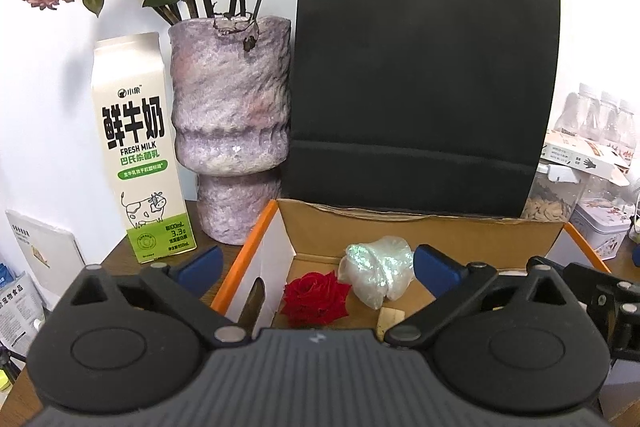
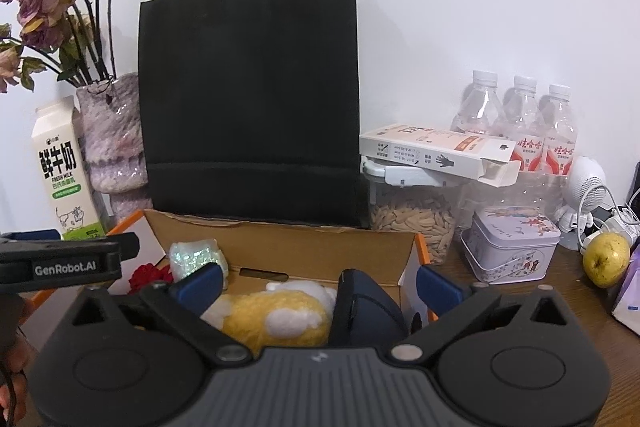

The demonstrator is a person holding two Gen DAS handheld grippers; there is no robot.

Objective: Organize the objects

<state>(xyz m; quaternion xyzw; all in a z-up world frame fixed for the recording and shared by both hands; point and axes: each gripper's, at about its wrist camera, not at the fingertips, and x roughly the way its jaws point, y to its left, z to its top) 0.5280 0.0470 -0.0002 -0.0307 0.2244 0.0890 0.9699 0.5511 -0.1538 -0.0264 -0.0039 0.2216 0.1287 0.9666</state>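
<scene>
Your left gripper (image 1: 316,267) is wide apart and holds nothing. Your right gripper (image 2: 318,281) is wide apart too, with nothing pinched. Both hang over the cardboard box (image 1: 420,231). In the box lie a red rose (image 1: 316,297) and a shiny white wrap (image 1: 378,273). A yellow fluffy toy (image 2: 272,315) and a dark blue thing (image 2: 368,311) sit in the box too. Behind the box stands a black bag (image 1: 420,75).

both grippers point slightly downward, side by side: left gripper (image 1: 316,263) and right gripper (image 2: 320,283) fingers spread wide, gripping nothing
</scene>
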